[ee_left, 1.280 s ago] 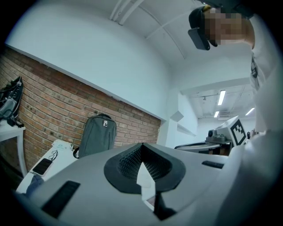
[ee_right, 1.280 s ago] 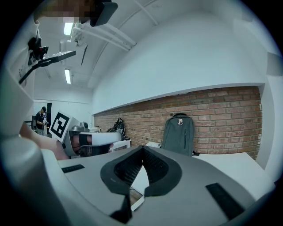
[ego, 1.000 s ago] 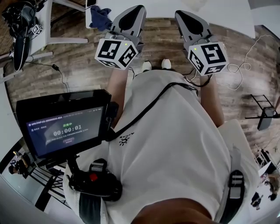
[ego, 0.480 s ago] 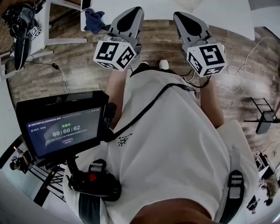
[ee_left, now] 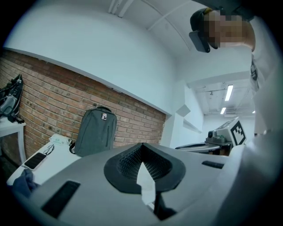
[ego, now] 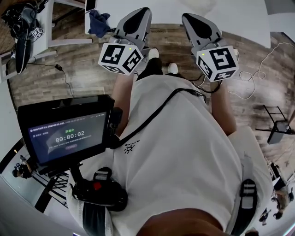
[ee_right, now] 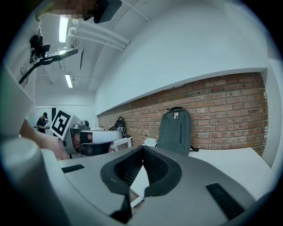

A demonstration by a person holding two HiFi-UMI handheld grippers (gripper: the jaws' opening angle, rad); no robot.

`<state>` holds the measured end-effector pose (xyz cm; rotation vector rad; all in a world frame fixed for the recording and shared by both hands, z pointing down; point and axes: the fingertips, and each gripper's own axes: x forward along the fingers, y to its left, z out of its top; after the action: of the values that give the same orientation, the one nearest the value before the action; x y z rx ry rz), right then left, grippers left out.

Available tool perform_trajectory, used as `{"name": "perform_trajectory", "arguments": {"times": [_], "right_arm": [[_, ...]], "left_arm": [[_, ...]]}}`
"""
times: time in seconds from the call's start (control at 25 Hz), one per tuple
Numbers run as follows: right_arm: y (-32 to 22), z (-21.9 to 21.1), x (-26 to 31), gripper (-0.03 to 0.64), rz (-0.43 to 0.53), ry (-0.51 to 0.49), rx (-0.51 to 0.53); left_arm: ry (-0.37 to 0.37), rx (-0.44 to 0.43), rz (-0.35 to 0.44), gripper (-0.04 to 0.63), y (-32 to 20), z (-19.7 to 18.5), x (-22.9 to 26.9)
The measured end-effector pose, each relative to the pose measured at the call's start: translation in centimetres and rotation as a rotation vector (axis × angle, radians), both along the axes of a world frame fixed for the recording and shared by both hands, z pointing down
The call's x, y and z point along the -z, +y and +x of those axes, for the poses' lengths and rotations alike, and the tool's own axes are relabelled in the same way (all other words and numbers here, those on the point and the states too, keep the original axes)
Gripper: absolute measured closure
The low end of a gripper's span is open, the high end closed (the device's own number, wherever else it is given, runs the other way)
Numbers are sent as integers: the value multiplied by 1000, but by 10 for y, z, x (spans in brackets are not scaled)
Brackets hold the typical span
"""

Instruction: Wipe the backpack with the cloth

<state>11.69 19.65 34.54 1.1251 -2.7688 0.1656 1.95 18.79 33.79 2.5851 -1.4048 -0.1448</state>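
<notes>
Backpack (ee_left: pixel 95 131) is standing upright at the back of the counter (ee_right: pixel 230 165), propped against the brick wall (ee_right: pixel 221 101), front panel facing out for wiping; blue cloth (ee_left: pixel 24 182) is lying well apart, near-left corner; left tool (ee_left: pixel 141 148) and right tool (ee_right: pixel 142 150) are hovering short of the counter, jaws together, carrying nothing.

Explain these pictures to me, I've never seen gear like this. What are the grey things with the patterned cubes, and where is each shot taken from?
A person holds two hand tools, each a simple two-jaw pincer carrying a marker cube. One picture comes from a camera on the person's head, looking down on the left gripper and the right gripper. The other two come from cameras riding on each gripper. Both show a grey backpack standing upright on a white table against a brick wall. A blue cloth lies near the table's edge. Both grippers' jaws are closed, holding nothing.
</notes>
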Motion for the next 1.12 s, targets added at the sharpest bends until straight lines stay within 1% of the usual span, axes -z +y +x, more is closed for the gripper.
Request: {"name": "perform_trajectory", "arguments": {"times": [0.12, 0.32, 0.52, 0.64, 0.76, 0.92, 1.0, 1.12], "right_arm": [[-16, -6, -8, 614, -17, -2, -6], [-75, -33, -27, 614, -57, 8, -27], [-125, -54, -25, 614, -60, 20, -57], [-156, -74, -23, 614, -54, 32, -73], [-195, -91, -27, 614, -66, 26, -90], [-239, -99, -40, 614, -105, 30, -115], [-244, -101, -42, 614, -104, 35, -126], [-240, -97, -42, 614, -101, 37, -148]], "left_arm": [[0, -8, -14, 594, -16, -5, -8], [6, -40, -58, 595, -79, -29, -34], [20, -109, -38, 594, -131, -43, -27], [22, -137, -27, 595, -162, -59, -24], [8, -154, -44, 594, -200, -71, -31], [13, -193, -89, 594, -244, -73, -46], [15, -215, -89, 595, -250, -69, -47], [14, -250, -83, 595, -247, -58, -47]]}}
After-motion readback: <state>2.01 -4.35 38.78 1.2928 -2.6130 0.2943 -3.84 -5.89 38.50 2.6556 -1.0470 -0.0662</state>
